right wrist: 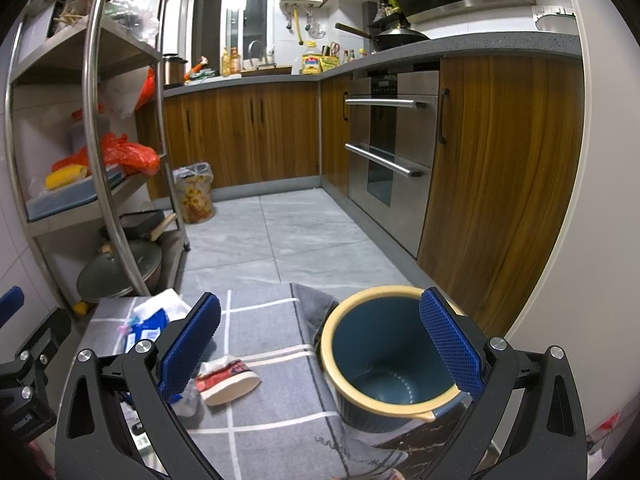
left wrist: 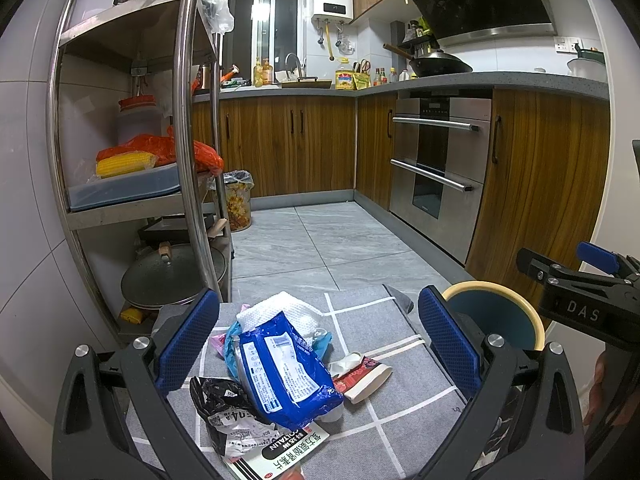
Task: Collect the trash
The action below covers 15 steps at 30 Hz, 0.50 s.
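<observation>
The trash lies in a loose heap on a grey checked cloth (left wrist: 384, 364), and the blue bin (right wrist: 384, 364) with its cream rim stands on the same cloth to the right of that heap, upright and open-mouthed. On top of the heap is a blue wipes packet (left wrist: 286, 376); behind it sits a crumpled white tissue (left wrist: 280, 312), to the packet's right a squashed red and white wrapper (left wrist: 362, 376), to its near left a crumpled black bag (left wrist: 224, 408), and under its near end a flat white box with printed characters (left wrist: 276, 450) (the text is too skewed to read). The left gripper (left wrist: 320, 344) hangs over the heap with its blue pads spread wide either side of the packet, holding nothing. The right gripper (right wrist: 320, 344) is likewise spread wide and empty, its right pad over the bin's mouth and its left pad above the wrapper, which lies between heap and bin
</observation>
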Available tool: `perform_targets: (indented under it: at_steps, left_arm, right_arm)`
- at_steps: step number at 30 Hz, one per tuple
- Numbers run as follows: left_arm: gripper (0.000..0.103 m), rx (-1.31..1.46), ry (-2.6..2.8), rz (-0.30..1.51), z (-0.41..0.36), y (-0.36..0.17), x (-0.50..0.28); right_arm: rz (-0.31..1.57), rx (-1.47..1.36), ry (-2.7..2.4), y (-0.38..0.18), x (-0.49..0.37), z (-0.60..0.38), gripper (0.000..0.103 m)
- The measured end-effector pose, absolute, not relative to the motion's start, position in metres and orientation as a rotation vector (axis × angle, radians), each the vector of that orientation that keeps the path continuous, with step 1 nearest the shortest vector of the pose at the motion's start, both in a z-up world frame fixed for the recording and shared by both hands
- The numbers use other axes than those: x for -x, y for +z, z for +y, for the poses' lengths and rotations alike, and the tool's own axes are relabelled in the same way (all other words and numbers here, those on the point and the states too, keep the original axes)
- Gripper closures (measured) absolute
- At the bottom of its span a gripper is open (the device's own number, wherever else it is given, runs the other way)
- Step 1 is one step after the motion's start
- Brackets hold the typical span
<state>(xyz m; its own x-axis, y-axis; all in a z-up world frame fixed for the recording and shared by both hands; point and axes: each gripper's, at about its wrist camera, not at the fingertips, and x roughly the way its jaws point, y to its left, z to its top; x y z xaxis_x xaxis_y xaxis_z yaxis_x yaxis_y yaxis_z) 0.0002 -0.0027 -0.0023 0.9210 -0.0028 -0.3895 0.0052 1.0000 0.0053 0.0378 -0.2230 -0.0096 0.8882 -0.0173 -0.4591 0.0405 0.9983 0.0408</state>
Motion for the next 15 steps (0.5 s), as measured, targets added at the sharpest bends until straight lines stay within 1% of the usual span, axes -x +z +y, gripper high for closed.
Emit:
perform_targets:
  at_steps: [15]
  left_arm:
    - [0.005, -0.020, 0.009, 0.408, 0.0059, -0.0027, -0.0023]
  right_arm:
    - [0.475, -0.052, -0.008, -0.0119, -0.0382, -0.2204, 0.004]
